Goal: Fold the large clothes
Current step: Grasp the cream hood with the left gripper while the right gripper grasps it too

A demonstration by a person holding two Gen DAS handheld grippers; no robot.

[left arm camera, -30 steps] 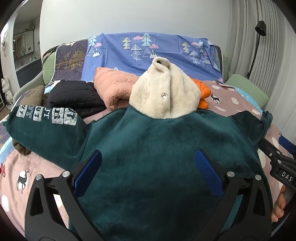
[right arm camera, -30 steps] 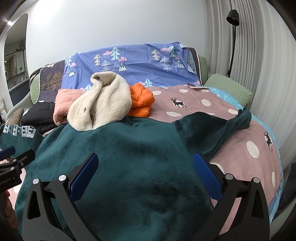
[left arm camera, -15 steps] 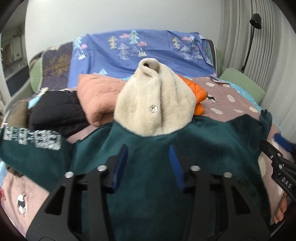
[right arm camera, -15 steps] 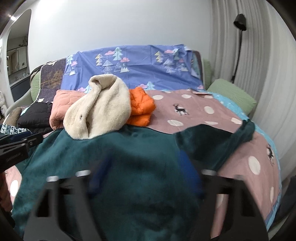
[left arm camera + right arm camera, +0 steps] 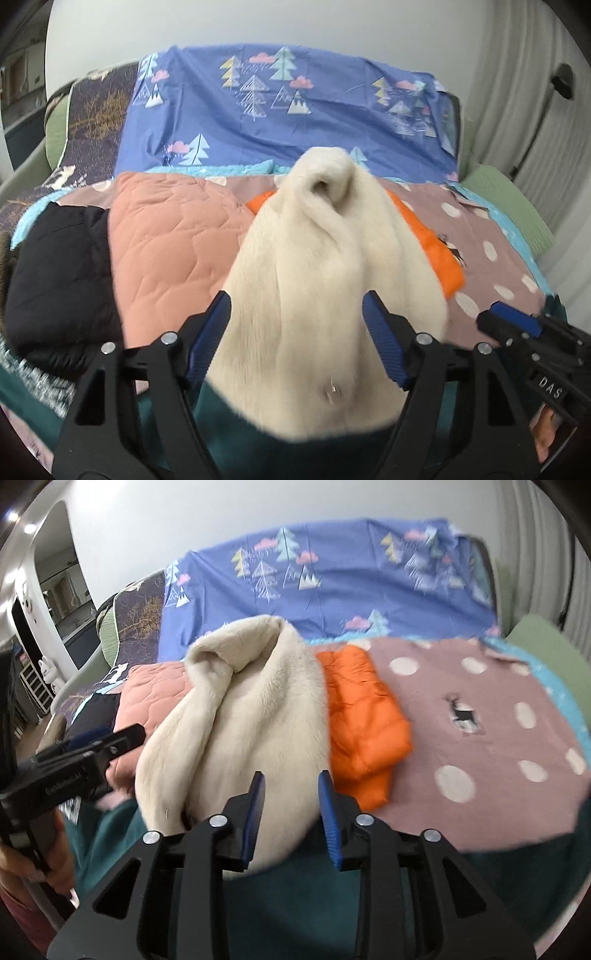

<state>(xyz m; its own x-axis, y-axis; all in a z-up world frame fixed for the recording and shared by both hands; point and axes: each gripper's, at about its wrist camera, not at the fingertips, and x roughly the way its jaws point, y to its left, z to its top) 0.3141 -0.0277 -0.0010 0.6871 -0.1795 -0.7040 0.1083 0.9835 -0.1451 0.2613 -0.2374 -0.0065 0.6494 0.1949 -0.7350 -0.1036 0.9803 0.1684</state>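
Observation:
A dark teal fleece garment [image 5: 258, 454] [image 5: 295, 904] lies spread on the bed, under both grippers. A cream fleece garment [image 5: 332, 258] [image 5: 251, 709] is heaped on its far edge. My left gripper [image 5: 297, 336] hovers over the cream fleece's near part; its jaws are opening, the fleece shows in the gap, and the pads do not press on it. My right gripper [image 5: 291, 812] is at the cream fleece's lower right edge. Its jaws are closing, narrow, with fleece in the gap but no visible pinch. Each gripper shows in the other's view, left gripper [image 5: 122, 738] and right gripper [image 5: 495, 321].
An orange puffer jacket [image 5: 362, 716] lies right of the cream fleece; a pink quilted jacket [image 5: 166, 251] and a black jacket [image 5: 55, 277] lie left. The dotted pink bedsheet [image 5: 480, 738] is bare at the right. A blue tree-print sheet [image 5: 295, 110] covers the headboard.
Both grippers moved forward from over the teal garment's middle to the cream fleece. The left jaws narrowed, then widened part way. The right jaws went from wide to narrow.

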